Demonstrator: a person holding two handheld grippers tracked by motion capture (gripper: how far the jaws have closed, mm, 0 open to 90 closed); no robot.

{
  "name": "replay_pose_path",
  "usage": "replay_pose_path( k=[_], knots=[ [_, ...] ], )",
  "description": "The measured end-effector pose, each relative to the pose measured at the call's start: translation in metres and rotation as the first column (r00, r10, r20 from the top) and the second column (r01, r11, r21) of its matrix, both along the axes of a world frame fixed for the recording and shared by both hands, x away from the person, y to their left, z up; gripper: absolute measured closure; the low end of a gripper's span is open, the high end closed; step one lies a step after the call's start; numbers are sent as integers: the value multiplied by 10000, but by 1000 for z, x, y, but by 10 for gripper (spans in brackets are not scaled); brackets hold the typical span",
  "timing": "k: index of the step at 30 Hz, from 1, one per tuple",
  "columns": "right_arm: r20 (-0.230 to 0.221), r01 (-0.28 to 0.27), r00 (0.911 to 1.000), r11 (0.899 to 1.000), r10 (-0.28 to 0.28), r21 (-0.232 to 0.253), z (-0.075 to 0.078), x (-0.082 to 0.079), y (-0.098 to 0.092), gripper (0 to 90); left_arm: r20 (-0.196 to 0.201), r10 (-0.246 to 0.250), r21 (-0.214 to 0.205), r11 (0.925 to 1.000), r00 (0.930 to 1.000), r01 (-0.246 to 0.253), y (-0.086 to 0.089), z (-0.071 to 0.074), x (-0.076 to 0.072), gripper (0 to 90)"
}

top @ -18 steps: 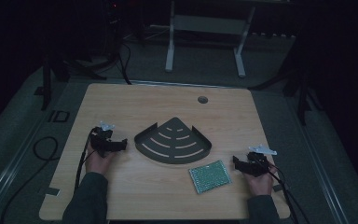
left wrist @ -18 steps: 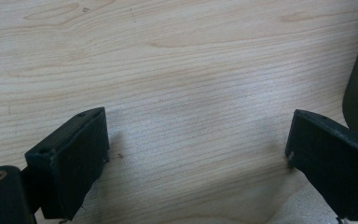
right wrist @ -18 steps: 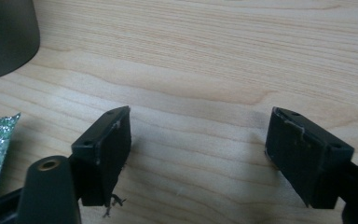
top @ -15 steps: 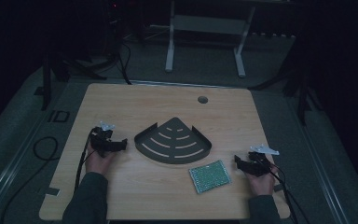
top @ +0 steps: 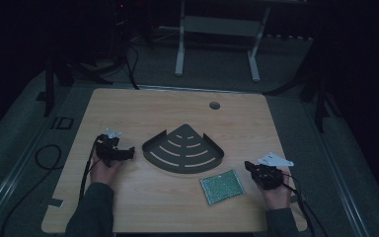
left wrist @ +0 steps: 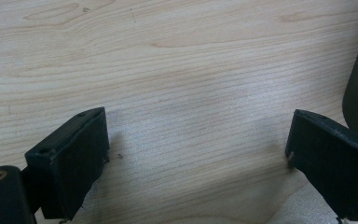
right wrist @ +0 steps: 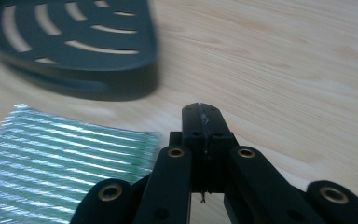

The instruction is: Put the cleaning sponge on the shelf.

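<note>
Altogether: one slotted tray (top: 183, 150), one green sheet (top: 222, 186), two tongs.

The right gripper (right wrist: 200, 114) has its two black jaws pressed tight together, with nothing between them. It is over the wooden table (right wrist: 284, 56). A shiny green board (right wrist: 56, 149) lies to its left, and a dark tray with slots (right wrist: 74, 32) sits behind.
</note>
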State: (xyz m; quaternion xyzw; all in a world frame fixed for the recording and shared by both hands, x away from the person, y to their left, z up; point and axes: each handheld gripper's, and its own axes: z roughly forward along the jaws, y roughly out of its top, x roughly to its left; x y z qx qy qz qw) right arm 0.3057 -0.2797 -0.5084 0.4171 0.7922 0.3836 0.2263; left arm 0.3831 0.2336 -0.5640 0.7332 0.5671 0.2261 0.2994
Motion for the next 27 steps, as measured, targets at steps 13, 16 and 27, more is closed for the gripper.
replay_pose_path(
  k=[13, 16, 27],
  knots=[
    [-543, -2449, 9694, 9600, 2396, -1357, -3, -2, 60, 899, 5, 18, 0, 10000, 10000, -18, 0, 0, 0, 66],
    [-839, -2688, 9621, 9538, 2594, -1338, -12, 0, 67, 899, 4, 18, 1, 10000, 10000, -18, 0, 0, 0, 66],
    [-1202, -2705, 9603, 9456, 2518, -1805, -24, 2, 71, 900, 5, 17, 2, 10000, 10000, -17, 0, 0, 0, 66]
  ],
)
